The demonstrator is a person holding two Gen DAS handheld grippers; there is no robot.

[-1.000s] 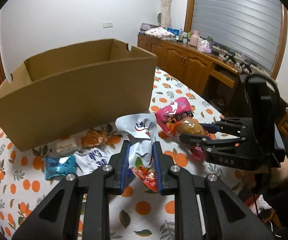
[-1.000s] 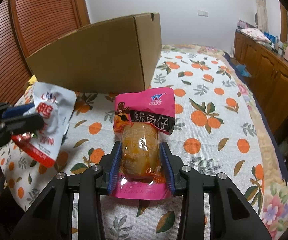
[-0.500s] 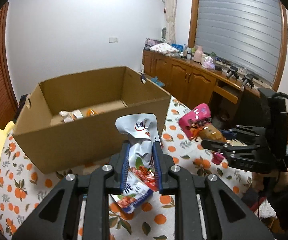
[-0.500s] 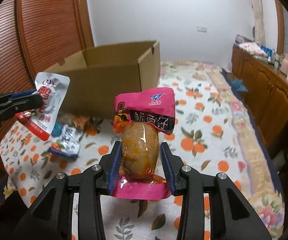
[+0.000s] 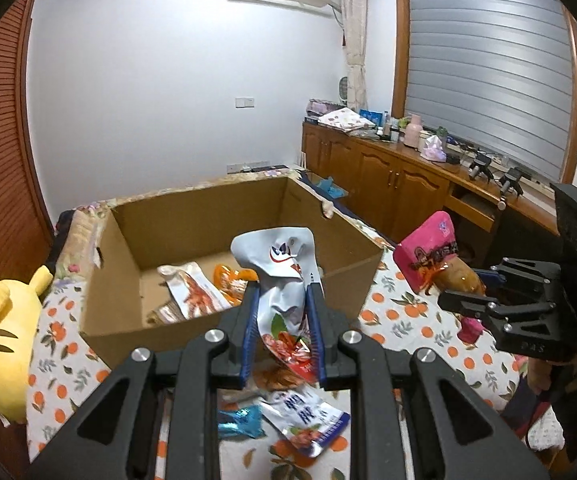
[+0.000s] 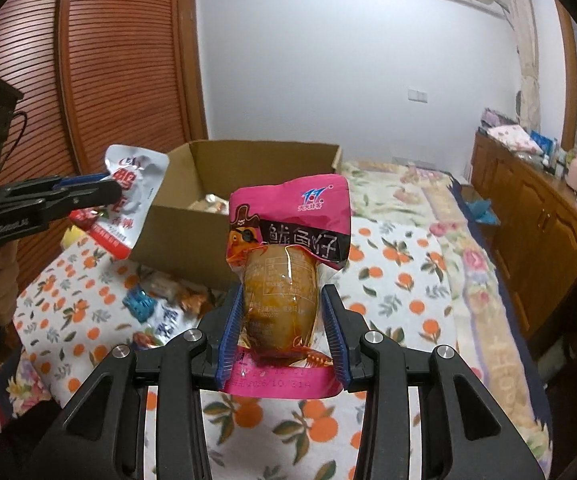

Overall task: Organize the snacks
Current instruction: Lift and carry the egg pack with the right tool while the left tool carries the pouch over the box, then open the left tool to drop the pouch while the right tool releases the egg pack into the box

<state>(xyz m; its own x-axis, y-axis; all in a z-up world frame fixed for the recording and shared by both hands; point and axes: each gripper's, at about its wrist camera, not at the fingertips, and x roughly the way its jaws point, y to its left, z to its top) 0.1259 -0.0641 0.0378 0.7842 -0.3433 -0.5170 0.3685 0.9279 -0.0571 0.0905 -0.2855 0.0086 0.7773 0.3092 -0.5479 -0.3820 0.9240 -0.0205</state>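
My left gripper (image 5: 282, 300) is shut on a white and red snack pouch (image 5: 278, 264), held in the air just before the near wall of the open cardboard box (image 5: 112, 308). It also shows in the right wrist view (image 6: 128, 196). My right gripper (image 6: 282, 312) is shut on a pink pouch with a brown snack (image 6: 284, 248), held high above the table, right of the box (image 6: 176, 236). The pink pouch shows in the left wrist view (image 5: 428, 256). Several snack packs (image 5: 196, 292) lie inside the box.
Loose snacks lie on the orange-print tablecloth (image 6: 408, 280) before the box: a white and blue pouch (image 5: 308, 420), a blue wrapper (image 5: 240, 426). A yellow plush toy (image 5: 0, 320) lies left of the box. Wooden cabinets (image 5: 388, 184) stand at the right.
Both grippers have risen with their pouches. The left one has moved toward the box, so its inside now shows from above.
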